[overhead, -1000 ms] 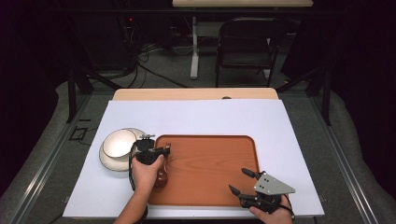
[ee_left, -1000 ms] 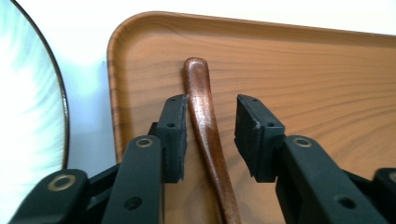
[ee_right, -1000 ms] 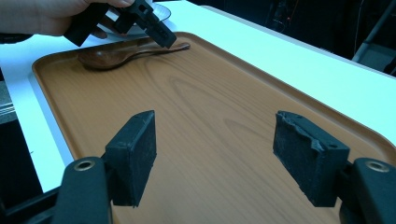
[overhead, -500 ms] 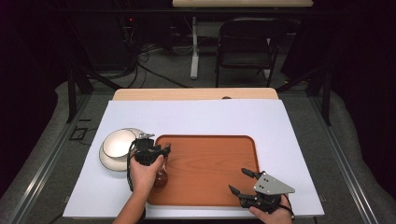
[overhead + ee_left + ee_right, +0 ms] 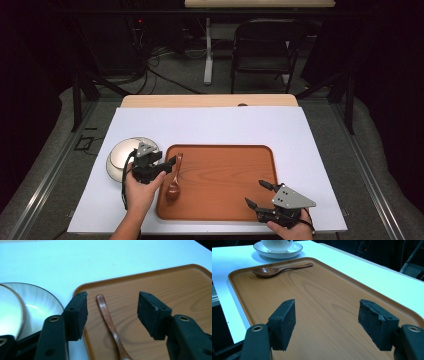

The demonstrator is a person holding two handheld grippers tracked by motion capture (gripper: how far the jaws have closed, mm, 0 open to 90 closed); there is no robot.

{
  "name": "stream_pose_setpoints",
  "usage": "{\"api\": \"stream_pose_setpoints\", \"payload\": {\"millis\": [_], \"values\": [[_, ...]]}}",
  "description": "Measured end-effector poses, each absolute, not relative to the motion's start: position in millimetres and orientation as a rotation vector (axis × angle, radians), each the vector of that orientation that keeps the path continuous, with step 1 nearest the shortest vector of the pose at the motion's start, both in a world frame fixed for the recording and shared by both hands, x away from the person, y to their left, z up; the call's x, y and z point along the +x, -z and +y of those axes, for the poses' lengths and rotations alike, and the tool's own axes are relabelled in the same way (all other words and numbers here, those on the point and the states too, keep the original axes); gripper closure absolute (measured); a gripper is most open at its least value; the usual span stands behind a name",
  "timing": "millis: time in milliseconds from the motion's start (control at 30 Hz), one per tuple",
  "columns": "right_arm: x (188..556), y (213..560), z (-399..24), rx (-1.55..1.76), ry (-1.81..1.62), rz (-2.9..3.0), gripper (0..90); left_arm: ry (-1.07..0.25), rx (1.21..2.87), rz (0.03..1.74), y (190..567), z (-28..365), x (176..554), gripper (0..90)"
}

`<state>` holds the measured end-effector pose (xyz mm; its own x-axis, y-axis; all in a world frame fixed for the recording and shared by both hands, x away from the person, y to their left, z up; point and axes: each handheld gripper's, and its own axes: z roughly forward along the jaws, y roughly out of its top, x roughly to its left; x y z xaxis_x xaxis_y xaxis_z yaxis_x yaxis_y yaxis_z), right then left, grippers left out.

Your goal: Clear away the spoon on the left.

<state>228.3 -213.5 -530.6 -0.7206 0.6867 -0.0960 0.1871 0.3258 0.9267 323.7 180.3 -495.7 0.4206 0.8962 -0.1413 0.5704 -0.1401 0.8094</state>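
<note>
Spoon [image 5: 175,179] lies flat along the tray's [image 5: 240,150] left edge, handle toward the far edge, bowl near; left tongs [image 5: 167,164] just opened, released, directly above it; right tongs [image 5: 256,194] open at the near-right corner.

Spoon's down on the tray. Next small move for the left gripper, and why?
Probably draw the left gripper back toward the bowl on its plate: its fingers have just opened, and the spoon lies free on the tray, touching neither finger.

white bowl [image 5: 119,161] on saucer left of tray; folding chair [image 5: 263,45] behind table, dim.
</note>
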Motion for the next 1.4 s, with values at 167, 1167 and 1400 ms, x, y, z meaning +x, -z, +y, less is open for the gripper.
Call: {"api": "stream_pose_setpoints", "payload": {"millis": [167,1167,1400], "values": [[228.4,530.7,-213.4,0.773,-1.385,2.114,29.7,-0.516,1.809,1.221,492.1,194.6,307.0,40.1],[228.1,530.9,-212.3,0.77,-1.368,2.122,29.7,-0.552,1.82,1.222,531.5,234.9,251.1,40.4],[229.0,531.6,-211.5,0.768,-1.36,2.131,29.7,-0.549,1.816,1.24,535.1,233.5,252.4,40.4]]}}
